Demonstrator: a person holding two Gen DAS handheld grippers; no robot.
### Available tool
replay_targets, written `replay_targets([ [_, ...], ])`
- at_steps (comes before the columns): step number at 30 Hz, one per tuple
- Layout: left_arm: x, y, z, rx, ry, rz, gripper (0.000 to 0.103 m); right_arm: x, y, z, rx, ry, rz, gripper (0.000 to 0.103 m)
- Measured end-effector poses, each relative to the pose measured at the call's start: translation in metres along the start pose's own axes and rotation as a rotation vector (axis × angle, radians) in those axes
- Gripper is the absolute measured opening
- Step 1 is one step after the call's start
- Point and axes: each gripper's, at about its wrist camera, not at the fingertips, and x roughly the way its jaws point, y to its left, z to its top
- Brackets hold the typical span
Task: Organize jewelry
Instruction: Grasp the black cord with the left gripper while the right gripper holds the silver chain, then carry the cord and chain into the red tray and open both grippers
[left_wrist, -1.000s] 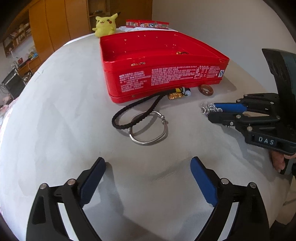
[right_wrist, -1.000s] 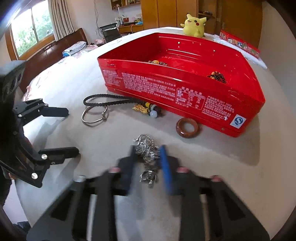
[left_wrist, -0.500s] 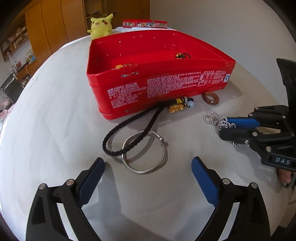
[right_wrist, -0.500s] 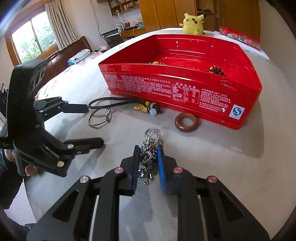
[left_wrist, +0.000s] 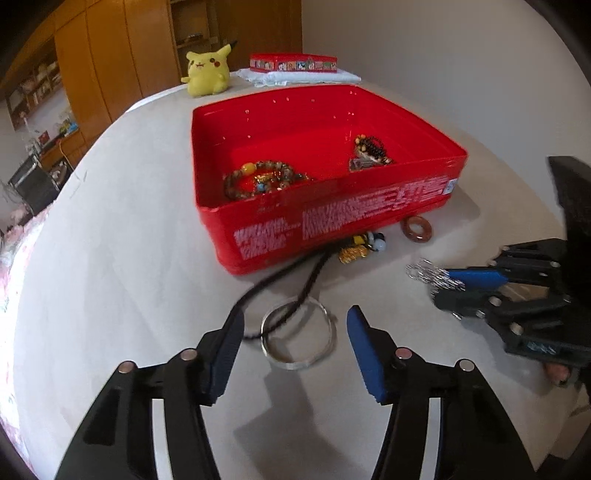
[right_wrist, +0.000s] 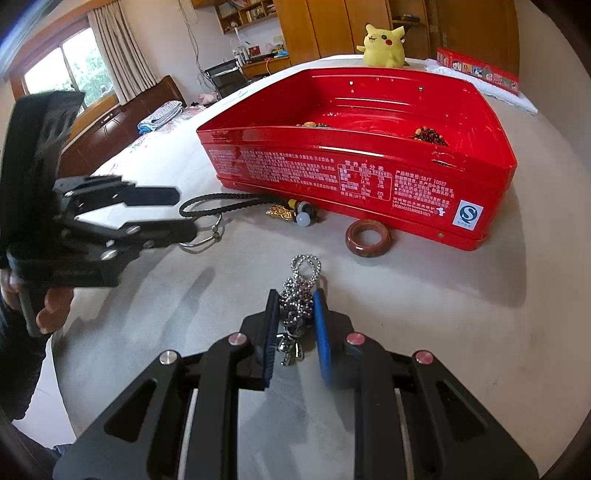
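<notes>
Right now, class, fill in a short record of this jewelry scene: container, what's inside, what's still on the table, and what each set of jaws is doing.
container: red tin, open, on the table
inside: bead bracelet and dark beaded piece
on table: silver bangle, black cord, brown ring, gold charm
right gripper: jaws shut on ball chain
left gripper: jaws closing around the bangle, not yet touching
</notes>
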Motion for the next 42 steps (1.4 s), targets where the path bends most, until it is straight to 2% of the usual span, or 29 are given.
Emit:
replay_targets([
  [4,0.027,0.001,0.014,-0.009,0.023,0.023,0.060,0.000,0.000,0.000,0.003,0.000,0.001,0.017],
  [9,0.038,-0.007,0.020,0.007,0.023,0.034,0.063,0.000,-0.002,-0.001,0.008,-0.001,0.005,0.017],
  [11,0.038,-0.007,0.020,-0.002,0.026,0.016,0.057,-0.001,-0.003,-0.001,0.010,-0.001,0.008,0.017],
  [13,0.036,-0.007,0.020,-0.018,0.035,-0.011,0.017,-0.001,-0.003,-0.001,0.009,-0.001,0.008,0.017],
  [15,0.034,-0.009,0.017,-0.018,0.040,-0.016,0.003,-0.001,-0.003,0.000,0.008,0.000,0.007,0.017],
  [22,0.011,-0.012,-0.007,-0.019,0.030,-0.056,0.003,0.000,-0.004,-0.001,0.007,-0.001,0.004,0.017],
  [28,-0.023,-0.011,-0.024,-0.050,-0.024,-0.074,0.003,0.000,-0.001,-0.001,0.003,0.000,-0.002,0.017],
  [36,-0.064,-0.010,-0.020,-0.066,-0.118,-0.089,0.003,-0.003,0.001,0.000,0.006,-0.001,-0.021,0.017],
  [42,-0.080,-0.014,-0.014,-0.063,-0.156,-0.083,0.003,-0.012,0.001,-0.002,0.010,-0.008,-0.034,0.017],
])
